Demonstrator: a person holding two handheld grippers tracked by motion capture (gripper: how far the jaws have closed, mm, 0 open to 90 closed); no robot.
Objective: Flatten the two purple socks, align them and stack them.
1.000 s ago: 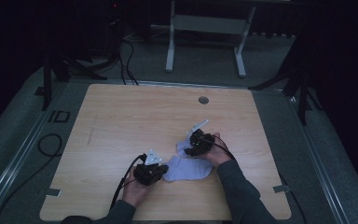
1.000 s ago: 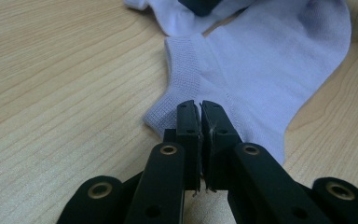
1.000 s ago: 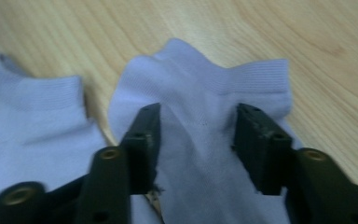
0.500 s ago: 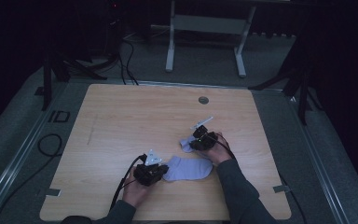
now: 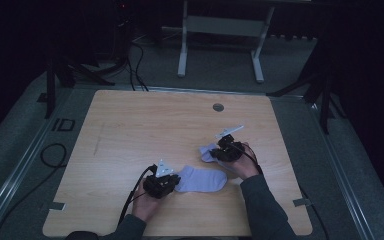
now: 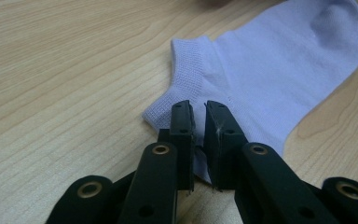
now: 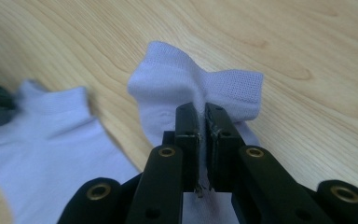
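Two pale lilac ankle socks are on the wooden table. One sock lies flat near the front edge. My left gripper is shut on its ribbed cuff, with fabric showing between the jaws. The second sock is bunched up to the right and farther back. My right gripper is shut on its folded middle. In the right gripper view the flat sock lies to the left of the held one.
A round grommet sits near the table's far edge. Cables trail from both grippers toward the front edge. A metal stand is on the dark floor beyond the table.
My right gripper has pulled the second sock off the first and moved it right and back. The two socks now lie apart. My left gripper has stayed in place on the flat sock.
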